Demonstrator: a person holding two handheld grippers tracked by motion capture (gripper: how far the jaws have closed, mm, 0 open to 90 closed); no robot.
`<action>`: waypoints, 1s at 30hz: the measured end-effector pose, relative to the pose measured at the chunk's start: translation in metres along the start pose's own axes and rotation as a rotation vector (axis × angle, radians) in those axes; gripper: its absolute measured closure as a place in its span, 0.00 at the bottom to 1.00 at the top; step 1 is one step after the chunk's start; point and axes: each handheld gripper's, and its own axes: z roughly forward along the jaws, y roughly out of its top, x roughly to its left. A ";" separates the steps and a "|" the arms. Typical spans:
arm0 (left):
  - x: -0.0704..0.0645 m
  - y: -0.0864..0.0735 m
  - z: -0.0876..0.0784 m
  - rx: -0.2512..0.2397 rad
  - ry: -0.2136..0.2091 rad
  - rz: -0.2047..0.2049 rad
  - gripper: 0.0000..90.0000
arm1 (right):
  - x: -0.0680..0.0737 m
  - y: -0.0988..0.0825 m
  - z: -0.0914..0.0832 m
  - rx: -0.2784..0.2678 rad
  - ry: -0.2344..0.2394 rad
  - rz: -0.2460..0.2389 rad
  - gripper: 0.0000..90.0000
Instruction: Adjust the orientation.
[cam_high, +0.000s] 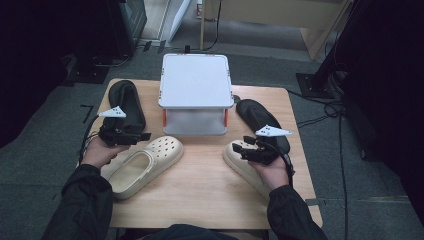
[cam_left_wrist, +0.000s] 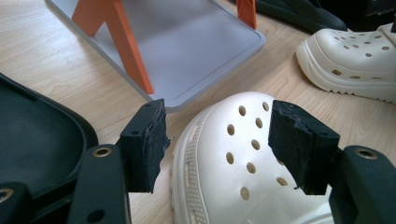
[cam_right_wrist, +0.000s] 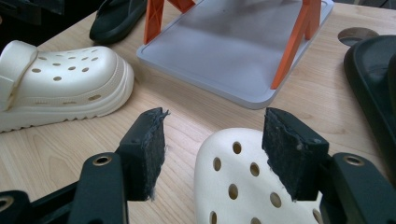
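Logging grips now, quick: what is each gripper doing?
Left gripper: open, holding nothing, over the left cream clog.
Right gripper: open, holding nothing, over the right cream clog.

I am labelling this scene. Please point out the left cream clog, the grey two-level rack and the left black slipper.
left cream clog (cam_high: 145, 167), high view, on its heel opening.
grey two-level rack (cam_high: 195, 80), high view, on its top shelf.
left black slipper (cam_high: 126, 100), high view, on its insole.

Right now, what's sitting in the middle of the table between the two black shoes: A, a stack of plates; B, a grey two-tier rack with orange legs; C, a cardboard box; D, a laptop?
B: the grey rack stands on orange legs between the left black shoe and the right black shoe.
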 end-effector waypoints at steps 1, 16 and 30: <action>0.000 0.000 0.000 0.000 0.001 0.000 0.41 | 0.000 0.000 0.000 0.002 0.001 0.001 0.44; -0.005 -0.004 -0.006 0.004 -0.001 -0.005 0.41 | 0.004 0.004 0.004 0.001 0.024 -0.012 0.43; -0.009 -0.016 -0.018 0.012 0.010 -0.001 0.42 | 0.019 0.011 0.019 0.013 0.079 -0.043 0.42</action>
